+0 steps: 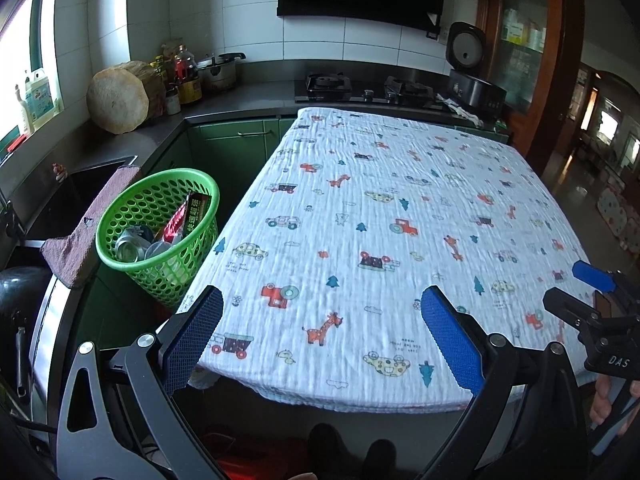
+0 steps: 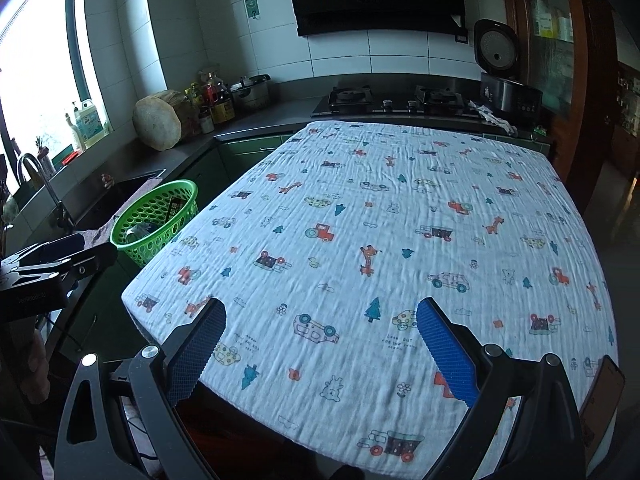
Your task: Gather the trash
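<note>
The left gripper [image 1: 320,336] hangs over the near edge of the table [image 1: 400,208], its blue-padded fingers [image 1: 192,340] spread wide apart with nothing between them. The right gripper [image 2: 320,344] is in the same state above the same near edge: fingers [image 2: 446,352] well apart, holding nothing. In the left wrist view the right gripper also shows at the table's near right corner, with part of a hand [image 1: 604,396] beneath it.

Outward from the grippers, the table is covered by a white cloth printed with cars, giraffes and trees, and no loose item shows anywhere on the cloth in either view.

Just beside the table's left edge stands a green basket [image 1: 120,208], resting against a brownish towel [image 1: 80,240] draped over the sink rim. The trash [image 1: 160,236] lies inside the basket: a crushed can [image 1: 130,242], a red and dark printed packet [image 1: 188,216] leaning upright, and something clear that I cannot identify.

Judging from this, the collecting looks essentially finished. The table appears cleared, the basket holds the pieces, and both grippers are free. What remains, if anything, lies outside these views.
</note>
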Motion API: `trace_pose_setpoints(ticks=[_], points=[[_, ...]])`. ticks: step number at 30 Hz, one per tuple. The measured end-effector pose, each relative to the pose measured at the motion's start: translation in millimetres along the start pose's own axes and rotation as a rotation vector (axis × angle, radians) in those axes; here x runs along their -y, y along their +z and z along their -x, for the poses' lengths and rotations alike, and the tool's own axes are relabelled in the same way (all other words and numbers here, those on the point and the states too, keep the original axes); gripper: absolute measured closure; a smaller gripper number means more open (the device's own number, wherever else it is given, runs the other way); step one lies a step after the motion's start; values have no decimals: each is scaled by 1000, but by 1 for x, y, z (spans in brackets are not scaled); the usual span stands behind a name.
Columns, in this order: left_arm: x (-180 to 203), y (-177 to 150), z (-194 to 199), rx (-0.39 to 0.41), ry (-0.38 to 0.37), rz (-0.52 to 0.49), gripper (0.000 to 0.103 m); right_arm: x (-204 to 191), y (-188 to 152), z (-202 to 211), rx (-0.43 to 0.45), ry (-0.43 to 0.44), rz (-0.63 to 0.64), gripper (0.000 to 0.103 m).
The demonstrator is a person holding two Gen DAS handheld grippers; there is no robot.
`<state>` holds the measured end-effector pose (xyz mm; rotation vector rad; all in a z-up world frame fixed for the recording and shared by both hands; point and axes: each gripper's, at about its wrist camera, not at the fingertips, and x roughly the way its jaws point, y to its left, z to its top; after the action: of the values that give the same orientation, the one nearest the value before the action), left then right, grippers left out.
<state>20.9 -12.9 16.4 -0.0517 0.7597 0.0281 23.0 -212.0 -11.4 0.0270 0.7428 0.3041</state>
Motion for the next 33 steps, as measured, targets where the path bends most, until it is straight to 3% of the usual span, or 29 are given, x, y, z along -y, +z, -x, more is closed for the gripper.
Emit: trace_pose_setpoints(ticks=[33], points=[[5,-15,-9,-40,-12,-7,5,1,-5,-7,-28,-39,11,9]])
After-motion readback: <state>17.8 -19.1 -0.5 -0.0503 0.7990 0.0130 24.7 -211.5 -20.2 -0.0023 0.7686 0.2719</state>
